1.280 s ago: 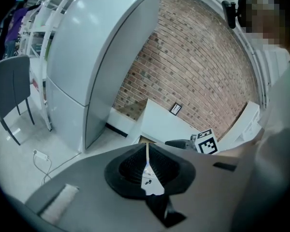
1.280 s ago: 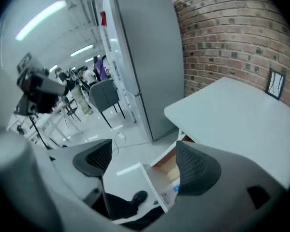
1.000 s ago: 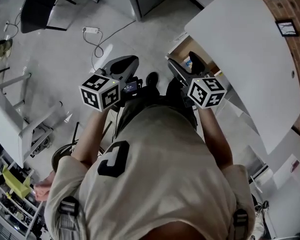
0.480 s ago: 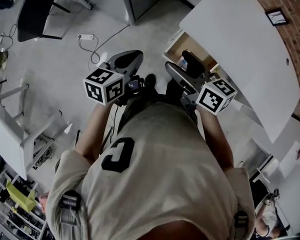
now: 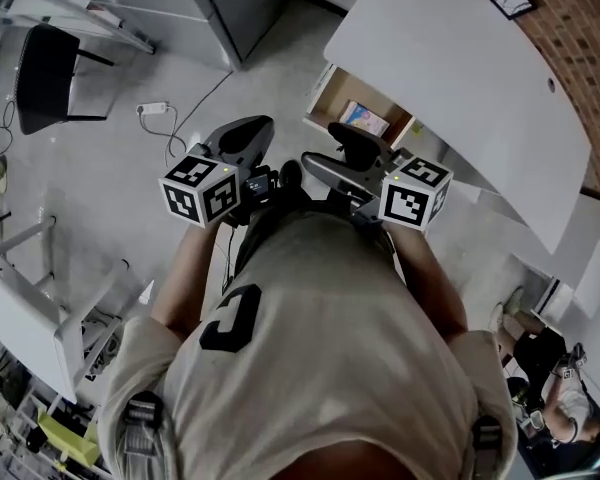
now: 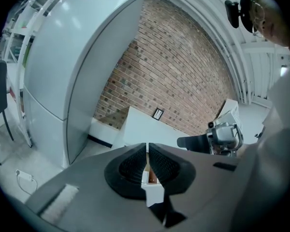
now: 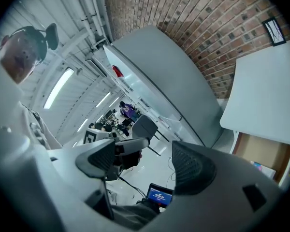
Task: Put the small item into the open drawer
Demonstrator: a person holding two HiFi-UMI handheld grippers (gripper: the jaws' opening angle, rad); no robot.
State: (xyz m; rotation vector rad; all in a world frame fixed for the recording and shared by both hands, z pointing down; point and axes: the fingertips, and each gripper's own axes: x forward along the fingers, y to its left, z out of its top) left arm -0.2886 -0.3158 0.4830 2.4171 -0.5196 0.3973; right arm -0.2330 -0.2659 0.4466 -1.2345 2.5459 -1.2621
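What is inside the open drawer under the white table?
The open drawer shows a brown bottom and one flat colourful item lying on it. Its rear part is covered by the white table, so anything there cannot be seen.

Floor (image 5: 110, 198): grey, carries white table (image 5: 460, 78). Open drawer (image 5: 332, 93) sits under table's near edge, w/ a colourful flat item (image 5: 363, 118) lying in it. Left of table: grey cabinet (image 5: 235, 8). Further left: white power strip (image 5: 152, 109) w/ cable, and black chair (image 5: 42, 78).
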